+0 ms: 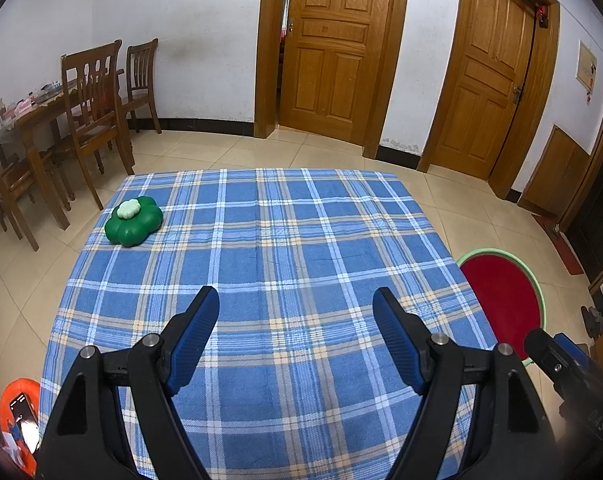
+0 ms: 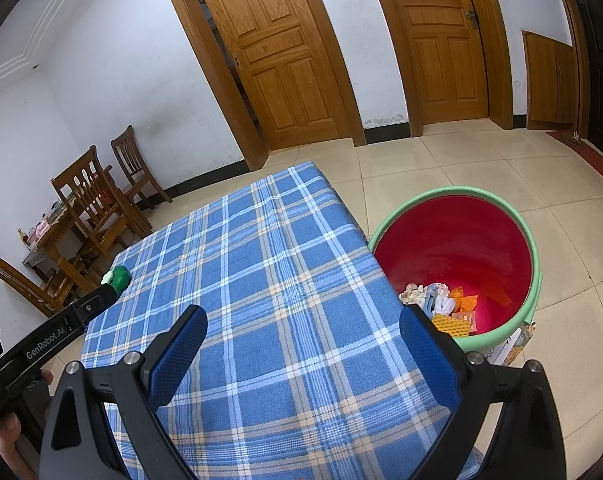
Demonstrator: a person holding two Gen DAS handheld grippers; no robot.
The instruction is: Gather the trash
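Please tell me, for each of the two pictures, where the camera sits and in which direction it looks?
Left wrist view: sits on the left gripper, looks down across the checked tablecloth toward the doors; its open jaws show.
Right wrist view: sits on the right gripper, looks over the table's right edge into the bin holding trash; its open jaws show, and fingers on the left gripper.
Both share: tablecloth, green flower-shaped thing, bin, doors.

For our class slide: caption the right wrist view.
Open right tool above blue plaid tablecloth; green-rimmed red bin holds trash.
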